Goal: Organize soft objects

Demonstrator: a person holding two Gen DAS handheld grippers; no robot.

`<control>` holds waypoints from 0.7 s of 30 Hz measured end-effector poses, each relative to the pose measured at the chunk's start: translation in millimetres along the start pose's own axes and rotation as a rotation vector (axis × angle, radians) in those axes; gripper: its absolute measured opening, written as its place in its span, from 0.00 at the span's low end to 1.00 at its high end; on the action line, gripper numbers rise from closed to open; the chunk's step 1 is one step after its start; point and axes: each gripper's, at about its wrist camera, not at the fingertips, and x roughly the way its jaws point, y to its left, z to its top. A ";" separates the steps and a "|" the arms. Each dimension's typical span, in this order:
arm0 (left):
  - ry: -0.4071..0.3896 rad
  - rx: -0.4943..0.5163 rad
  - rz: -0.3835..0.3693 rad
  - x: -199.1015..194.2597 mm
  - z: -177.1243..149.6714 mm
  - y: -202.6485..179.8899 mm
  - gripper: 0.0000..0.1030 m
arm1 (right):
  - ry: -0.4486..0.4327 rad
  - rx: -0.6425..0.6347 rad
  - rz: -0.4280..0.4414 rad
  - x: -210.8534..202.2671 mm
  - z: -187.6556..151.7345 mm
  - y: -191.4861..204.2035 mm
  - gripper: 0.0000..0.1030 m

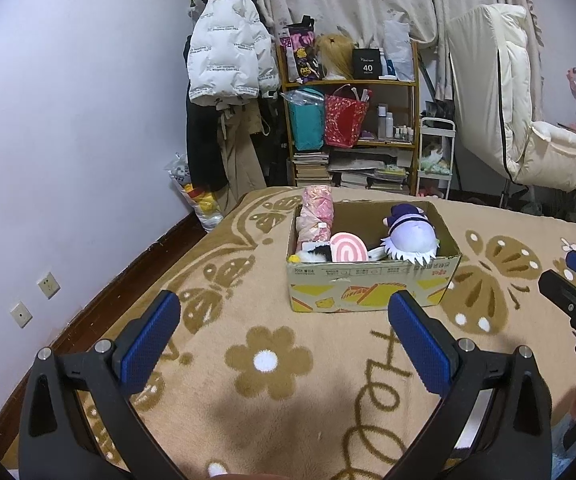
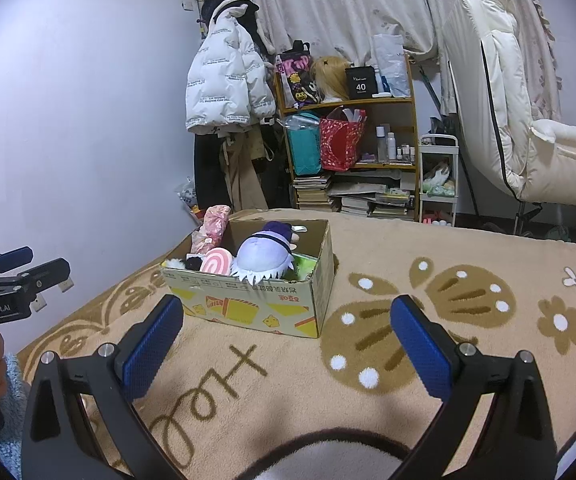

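Note:
A cardboard box (image 1: 368, 284) stands on the bed blanket (image 1: 272, 360) and holds several soft toys: a purple and white plush (image 1: 410, 236), a pink swirl plush (image 1: 348, 249), a pink wrapped bundle (image 1: 316, 216) and a black and white plush (image 1: 316, 255). My left gripper (image 1: 284, 316) is open and empty, hovering in front of the box. My right gripper (image 2: 288, 322) is open and empty, also short of the box (image 2: 256, 304). Each gripper shows at the edge of the other's view.
A wooden shelf (image 1: 348, 120) with bags, books and bottles stands behind the bed. A white jacket (image 1: 228, 52) hangs at the wall. A cream padded chair (image 1: 516, 120) stands at the right. The bed's left edge drops to the floor.

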 end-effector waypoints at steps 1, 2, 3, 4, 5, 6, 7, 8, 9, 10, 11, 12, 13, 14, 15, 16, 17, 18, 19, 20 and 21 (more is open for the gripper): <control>0.000 -0.002 -0.001 0.1 0.2 -0.3 1.00 | 0.001 0.001 0.000 0.0 0.1 0.0 1.00; 0.001 -0.003 -0.001 0.5 -0.2 0.3 1.00 | 0.000 0.001 0.000 -0.1 0.2 0.1 1.00; 0.002 -0.003 0.000 0.2 0.0 -0.1 1.00 | 0.000 0.001 0.000 -0.2 0.2 0.1 1.00; 0.003 -0.003 -0.001 0.6 0.3 -0.5 1.00 | 0.000 0.001 0.000 -0.1 0.4 0.0 1.00; 0.003 -0.003 -0.001 0.5 0.3 -0.3 1.00 | 0.000 0.001 0.000 -0.2 0.5 0.1 1.00; 0.005 -0.004 -0.003 1.0 -0.3 -0.1 1.00 | 0.001 0.001 0.000 -0.2 0.4 0.0 1.00; 0.004 -0.002 -0.003 0.6 0.2 -0.1 1.00 | 0.001 0.001 0.000 -0.3 0.3 0.0 1.00; 0.006 -0.002 -0.005 1.1 -0.2 -0.5 1.00 | 0.001 0.001 -0.001 -0.6 -0.2 -0.2 1.00; 0.007 -0.001 -0.005 1.7 -0.7 -0.7 1.00 | 0.001 0.001 -0.001 -0.2 0.7 0.0 1.00; 0.007 -0.001 -0.003 1.8 -0.9 -0.7 1.00 | 0.001 0.002 0.000 -0.3 0.8 -0.1 1.00; 0.007 -0.001 -0.005 1.8 -0.8 -0.6 1.00 | 0.001 0.002 -0.001 -0.5 0.3 -0.3 1.00; 0.007 -0.002 -0.004 2.1 -1.3 -0.2 1.00 | 0.001 0.002 0.000 -0.4 0.9 -0.1 1.00; 0.007 -0.002 -0.004 1.9 -0.8 -0.6 1.00 | 0.001 0.003 0.001 -0.5 1.1 -0.2 1.00; 0.007 -0.002 -0.005 1.8 -0.8 -0.5 1.00 | 0.001 0.002 0.000 -0.5 1.3 -0.1 1.00; 0.007 -0.002 -0.007 1.9 -0.9 -0.3 1.00 | 0.000 0.003 0.000 -0.6 1.3 -0.3 1.00; 0.008 -0.002 -0.007 1.9 -0.7 -0.5 1.00 | 0.001 0.003 0.001 -0.7 1.2 -0.5 1.00; 0.007 -0.001 -0.003 1.8 -0.7 -0.6 1.00 | 0.002 0.003 0.001 -0.6 1.6 -0.5 1.00; 0.007 -0.001 -0.002 2.2 -1.1 -0.7 1.00 | 0.001 0.002 0.000 -0.7 1.5 -0.5 1.00; 0.008 -0.002 -0.005 2.4 -1.1 -0.5 1.00 | 0.001 0.002 0.001 -0.6 1.8 -0.5 1.00; 0.007 -0.002 -0.003 2.3 -1.1 -0.7 1.00 | 0.002 0.003 0.001 -0.6 1.8 -0.5 1.00; 0.007 -0.001 -0.001 2.3 -1.2 -0.8 1.00 | 0.002 0.002 0.000 -0.7 1.8 -0.4 1.00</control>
